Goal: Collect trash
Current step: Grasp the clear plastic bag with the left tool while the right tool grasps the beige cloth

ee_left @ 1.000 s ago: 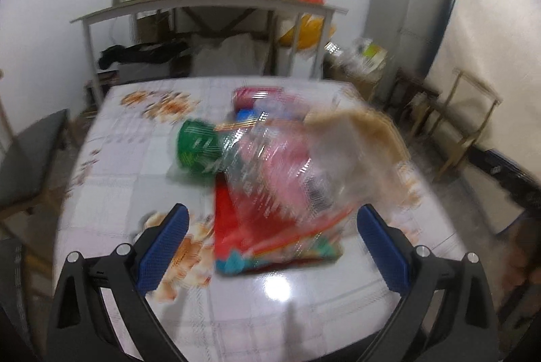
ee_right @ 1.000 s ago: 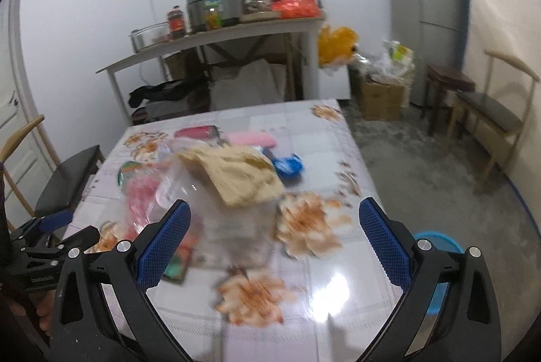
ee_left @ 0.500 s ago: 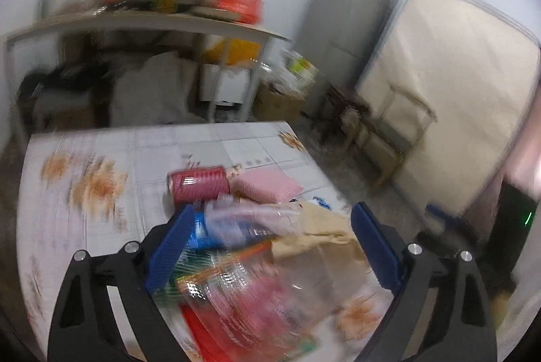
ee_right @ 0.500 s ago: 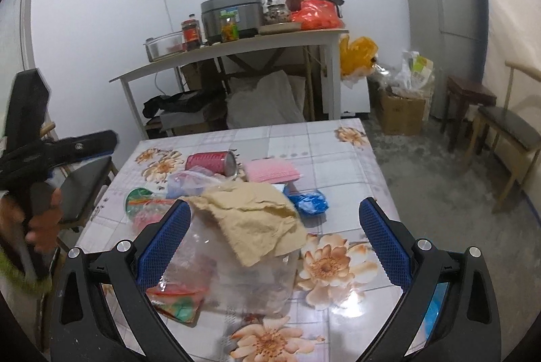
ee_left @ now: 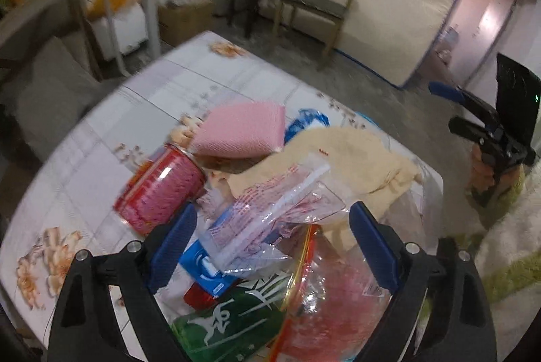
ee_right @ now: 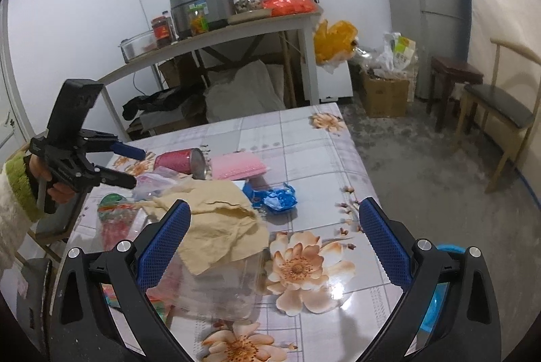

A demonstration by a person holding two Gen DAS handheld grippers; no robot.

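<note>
Left tool (ee_left: 270, 238), released, hangs over the clear bags (ee_left: 270, 210) on the tabletop (ee_left: 189, 81); right tool (ee_right: 274, 232), released, hovers at 6 o'clock of the tan cloth (ee_right: 216, 210).

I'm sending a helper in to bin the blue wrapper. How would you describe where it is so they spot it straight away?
On the floral table, look just right of the crumpled tan paper and in front of the flat pink pad. The blue wrapper lies there, a scrunched shiny foil wad, the only bright blue item in the pile.
</note>
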